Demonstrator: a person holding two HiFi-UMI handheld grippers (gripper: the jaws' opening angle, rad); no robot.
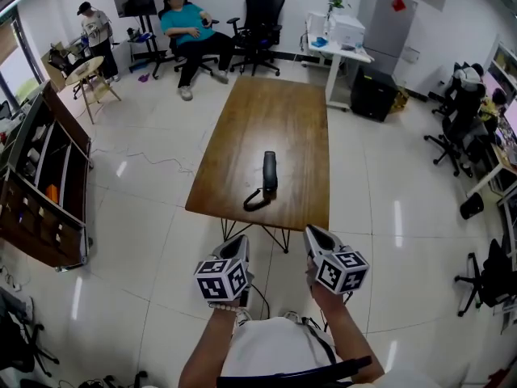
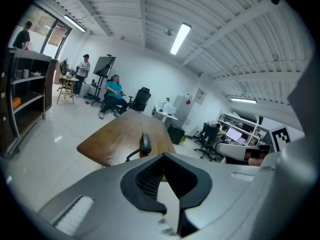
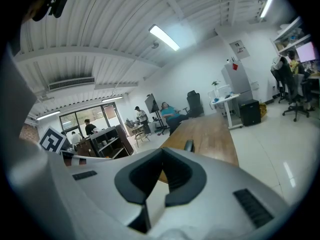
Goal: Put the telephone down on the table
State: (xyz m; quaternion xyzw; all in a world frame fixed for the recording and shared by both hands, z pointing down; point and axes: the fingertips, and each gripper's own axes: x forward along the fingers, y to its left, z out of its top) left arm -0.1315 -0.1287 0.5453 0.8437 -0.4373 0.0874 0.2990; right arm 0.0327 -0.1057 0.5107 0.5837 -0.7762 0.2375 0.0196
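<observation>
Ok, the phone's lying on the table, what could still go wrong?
The telephone lies near the table's front edge, its cord looping closer still; a snag there could pull it off. Both shut, the left hand-held gripper and right hand-held gripper hang just before that edge; a forward swing might catch the cord.

Open office, people at the far wall

A person in a teal shirt (image 1: 187,29) sits back beside a black office chair (image 1: 262,14). Another person (image 1: 95,31) stands far left, above dark shelving (image 1: 48,176). A white desk (image 1: 339,53) bears a printer (image 1: 347,29), near a grey cabinet (image 1: 386,14).
</observation>
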